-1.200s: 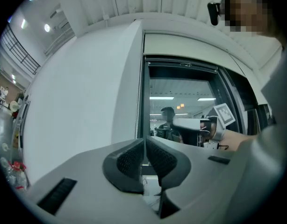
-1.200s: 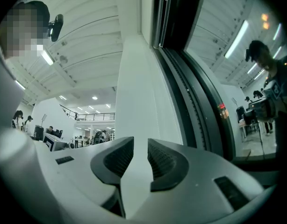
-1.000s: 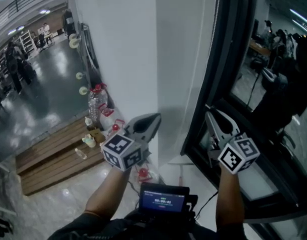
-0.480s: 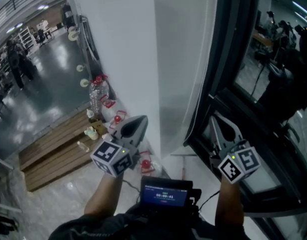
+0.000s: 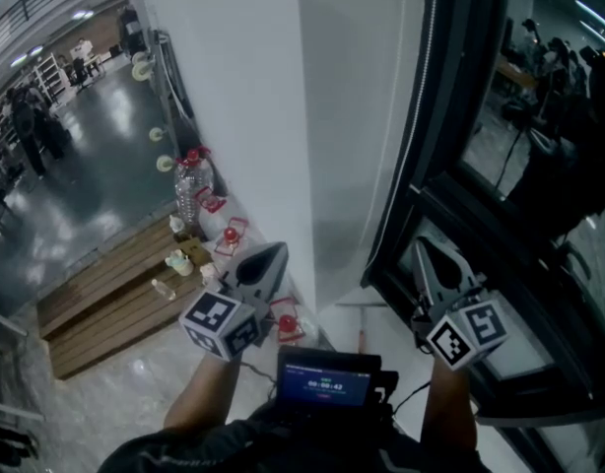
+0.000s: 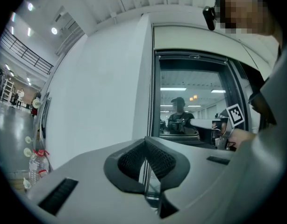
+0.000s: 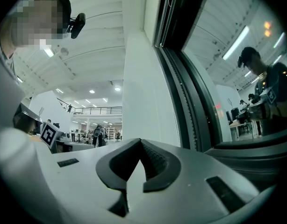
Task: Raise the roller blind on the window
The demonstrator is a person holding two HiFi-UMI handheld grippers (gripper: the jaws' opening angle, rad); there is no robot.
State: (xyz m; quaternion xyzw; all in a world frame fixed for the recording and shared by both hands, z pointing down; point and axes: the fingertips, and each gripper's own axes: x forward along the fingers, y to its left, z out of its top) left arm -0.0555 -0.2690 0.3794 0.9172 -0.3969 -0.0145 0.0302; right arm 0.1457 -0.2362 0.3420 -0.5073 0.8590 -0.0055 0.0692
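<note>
The left claw and right claw have sunk. The right has just been closing, tips together on nothing, and the left is pinched shut. Bead chain hangs just left of the right claw. Probably mid-regrip: reopen, catch it.

Black-framed window stands on the right, and its glass is bare, mirroring the room. A thin white beaded chain hangs straight down the frame's left edge. There's a pale strip across the top of the opening; whether it is the rolled blind, can't tell.
</note>
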